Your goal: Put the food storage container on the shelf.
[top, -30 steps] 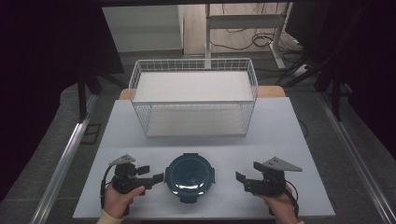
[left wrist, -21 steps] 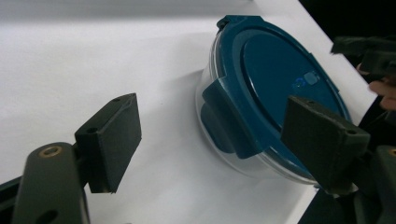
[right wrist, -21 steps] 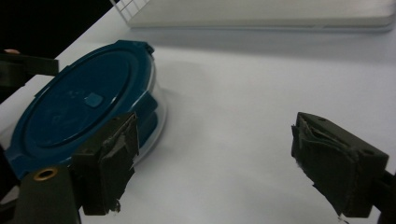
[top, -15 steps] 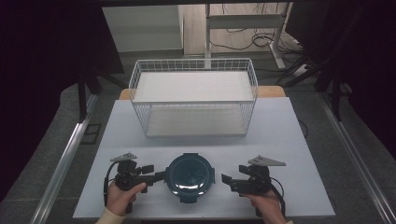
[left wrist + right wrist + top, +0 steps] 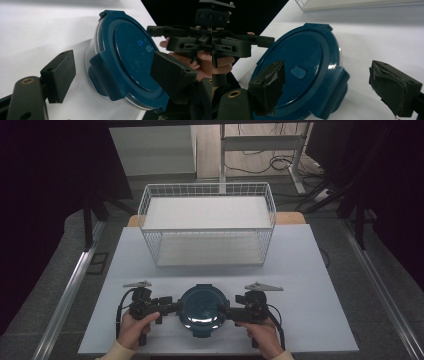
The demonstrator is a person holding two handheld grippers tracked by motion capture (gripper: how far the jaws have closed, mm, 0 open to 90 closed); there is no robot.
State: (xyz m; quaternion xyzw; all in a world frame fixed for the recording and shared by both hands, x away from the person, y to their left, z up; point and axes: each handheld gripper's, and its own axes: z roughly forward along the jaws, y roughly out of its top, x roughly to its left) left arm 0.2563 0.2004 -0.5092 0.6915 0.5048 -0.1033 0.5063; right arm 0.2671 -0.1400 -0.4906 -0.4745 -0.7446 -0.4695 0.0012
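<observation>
High view looked down over table (image 5: 320, 285); both gripper views sat close, facing inward, sharing the blue-lidded container (image 5: 201, 307) (image 5: 125, 57) (image 5: 302, 75).

1. We see the container lid (image 5: 130, 60) as dark blue plastic, smooth and slightly glossy, catching small highlights.
2. Under it, the container body (image 5: 91, 53) looks like clear, shiny plastic or glass; we cannot tell which.
3. The table (image 5: 320, 285) has a smooth, matt white surface.
4. The basket (image 5: 207, 222) is thin white-coated wire.
5. The right gripper (image 5: 332, 82) has matt black jaws faced with rough, worn pads (image 5: 390, 85).
6. The left gripper (image 5: 110, 72) looks like matt black plastic.
</observation>
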